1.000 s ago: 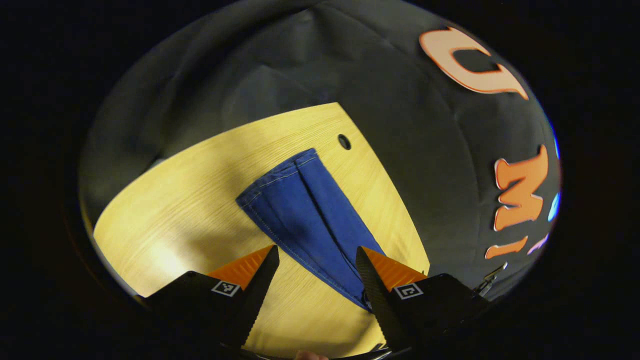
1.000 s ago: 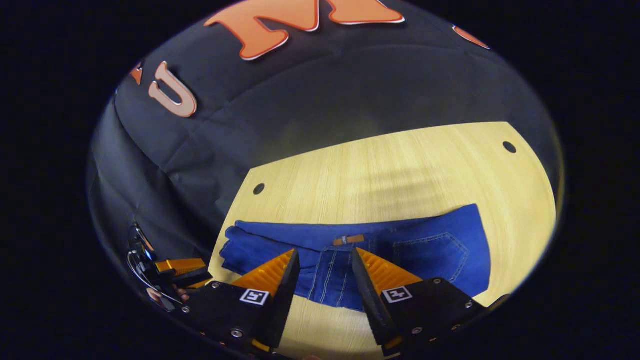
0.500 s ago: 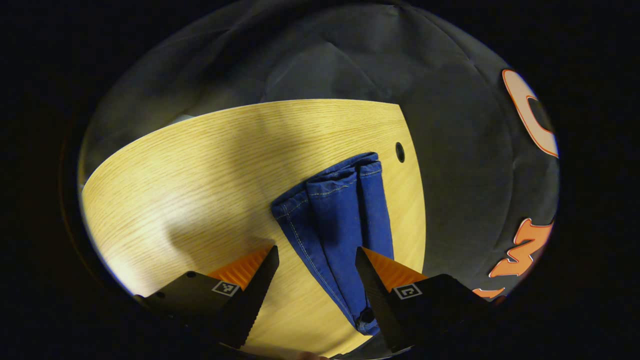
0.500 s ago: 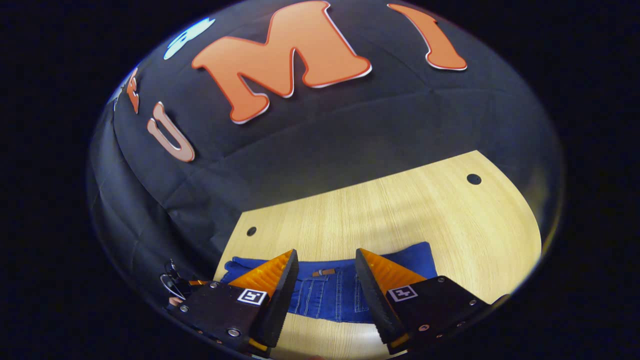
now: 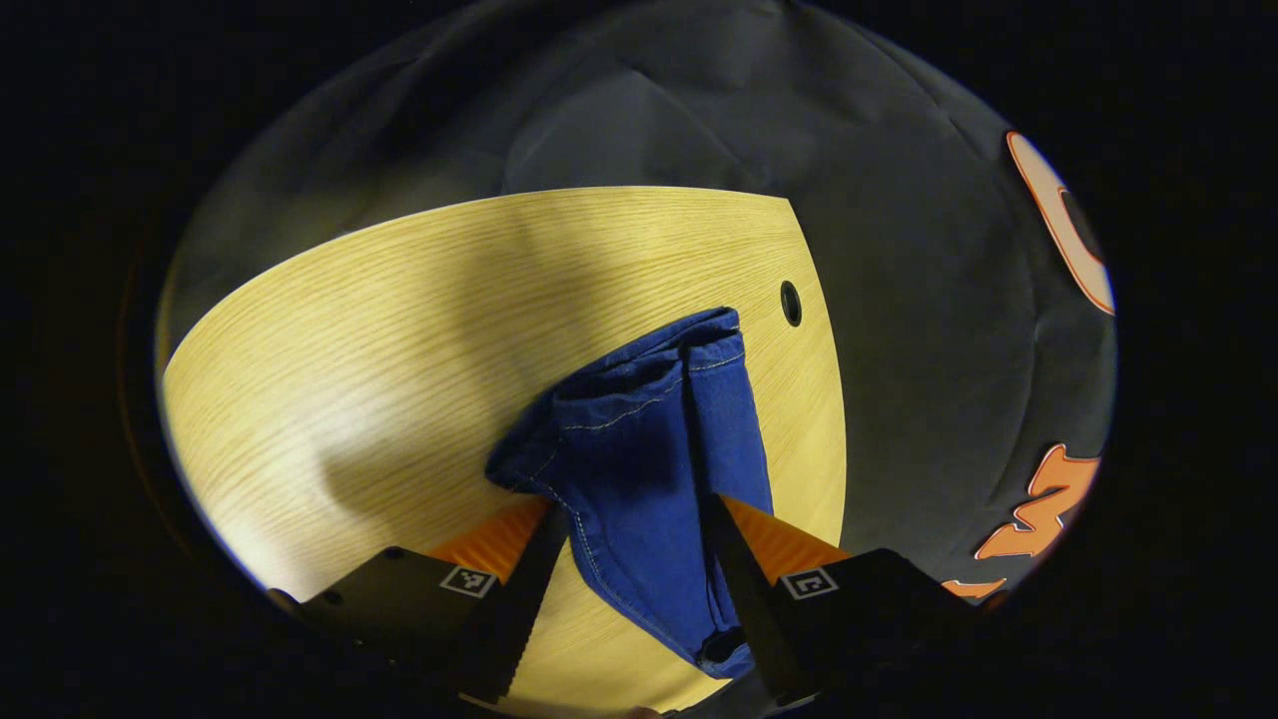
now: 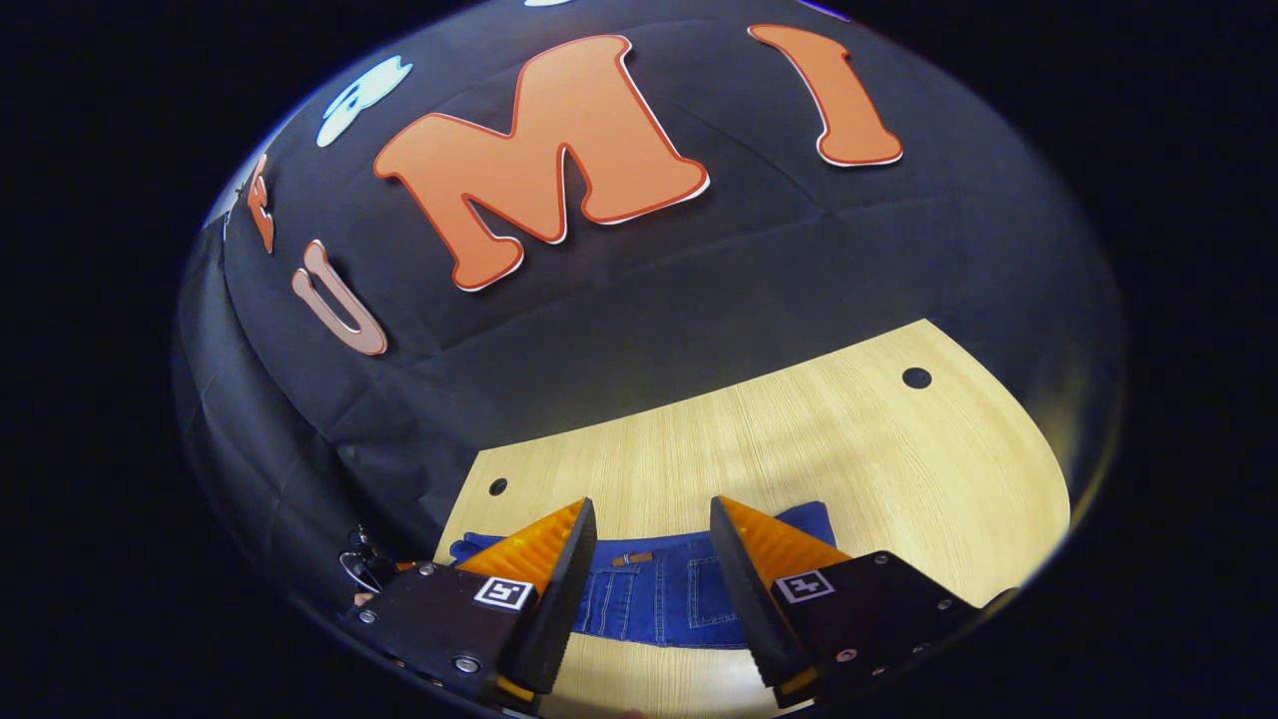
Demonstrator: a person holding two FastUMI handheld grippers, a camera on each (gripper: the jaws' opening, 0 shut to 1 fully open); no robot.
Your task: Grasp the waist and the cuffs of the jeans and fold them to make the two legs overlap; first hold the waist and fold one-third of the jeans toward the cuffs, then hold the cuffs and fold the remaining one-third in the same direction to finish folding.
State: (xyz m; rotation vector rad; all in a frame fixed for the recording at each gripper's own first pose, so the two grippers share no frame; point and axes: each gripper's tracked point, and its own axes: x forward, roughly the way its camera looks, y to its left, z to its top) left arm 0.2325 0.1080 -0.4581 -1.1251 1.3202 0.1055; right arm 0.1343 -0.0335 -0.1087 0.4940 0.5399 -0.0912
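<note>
Lying on pale wood table [image 6: 849,449]: blue jeans [image 5: 649,449], black cloth wall behind. Left tongs [image 5: 624,519], right tongs [image 6: 647,524] both spread.

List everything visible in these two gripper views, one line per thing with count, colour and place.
jeans: one pair, blue, lying on the table; the cuff end reaches toward the table's far edge in the left gripper view, the waist end lies between the jaws in the right gripper view.
brown tab: one, on the waist end of the jeans.
table: one, light wood grain, under the jeans.
round holes: two in the right gripper view, dark, near the table's far corners; one in the left gripper view beside the cuffs.
booth wall: black cloth, behind the table.
left gripper: one, jaws apart, denim lying between them.
right gripper: one, jaws apart, above the waist end.
</note>
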